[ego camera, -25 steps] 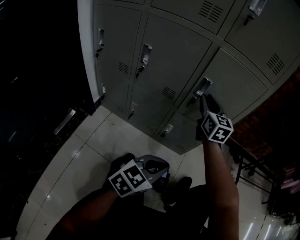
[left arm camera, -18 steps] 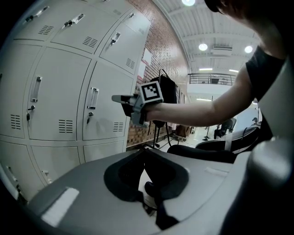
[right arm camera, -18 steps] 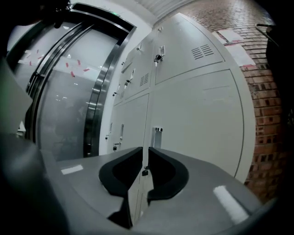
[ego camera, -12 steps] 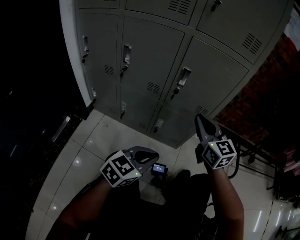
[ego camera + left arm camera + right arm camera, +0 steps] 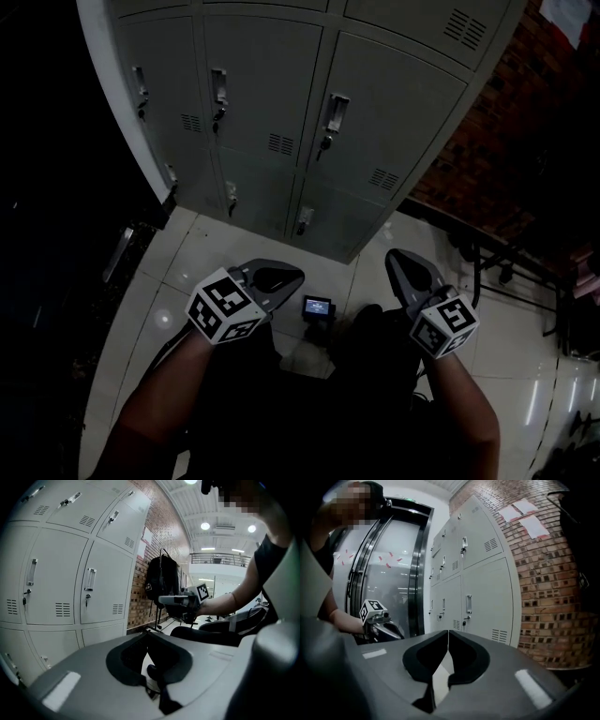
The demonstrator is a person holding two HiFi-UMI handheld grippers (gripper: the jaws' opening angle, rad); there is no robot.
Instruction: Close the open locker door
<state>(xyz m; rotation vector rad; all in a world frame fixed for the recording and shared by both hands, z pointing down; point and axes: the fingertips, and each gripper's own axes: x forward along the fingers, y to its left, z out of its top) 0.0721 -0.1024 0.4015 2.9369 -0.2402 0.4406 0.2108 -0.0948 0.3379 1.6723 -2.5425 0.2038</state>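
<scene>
The grey lockers [image 5: 272, 103] stand ahead of me, and every door I can see lies flush, including the right-hand one [image 5: 394, 103] with its handle [image 5: 336, 112]. My right gripper [image 5: 397, 259] hangs low by my body, well back from the lockers, shut with nothing between its jaws. My left gripper [image 5: 289, 276] is also low and shut on nothing. In the left gripper view the jaws meet at the tip [image 5: 147, 632], with the lockers [image 5: 61, 573] to the left. The right gripper view shows its jaws [image 5: 448, 632] pressed together, with the lockers [image 5: 483, 588] beyond.
A brick wall [image 5: 525, 122] adjoins the lockers on the right, with a metal rack [image 5: 497, 267] below it and a black backpack [image 5: 161, 585] hanging there. A small device with a lit screen [image 5: 318, 307] lies on the tiled floor. A dark glass door [image 5: 384, 573] stands left.
My right gripper has come away from the locker door's handle and dropped back toward my body. Both grippers and the lockers now sit further apart as the view has backed off.
</scene>
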